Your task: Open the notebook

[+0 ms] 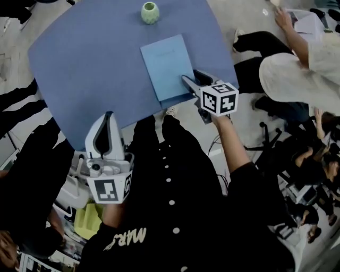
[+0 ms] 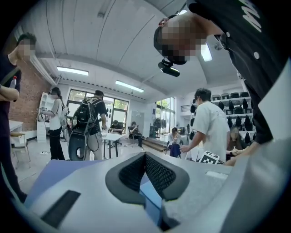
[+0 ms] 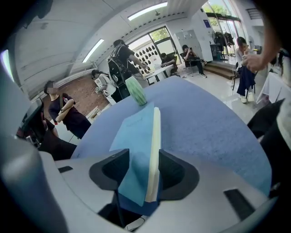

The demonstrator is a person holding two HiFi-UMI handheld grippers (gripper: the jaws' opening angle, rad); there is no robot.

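A light blue notebook (image 1: 166, 65) lies closed on the blue table (image 1: 79, 64), its near edge close to the table's rim. My right gripper (image 1: 187, 81) is at the notebook's near right corner. In the right gripper view the notebook (image 3: 136, 150) runs between the jaws, cover to the left and cream page edge toward the right pad; the right gripper (image 3: 143, 153) stands open around it. My left gripper (image 1: 108, 116) hovers at the table's near left edge, away from the notebook, its jaws meeting at the tips. The left gripper (image 2: 145, 157) holds nothing.
A pale green vase (image 1: 150, 13) stands at the table's far side, beyond the notebook. A person in a white top (image 1: 289, 69) sits close to the table's right edge. More people and office chairs crowd the floor on both sides.
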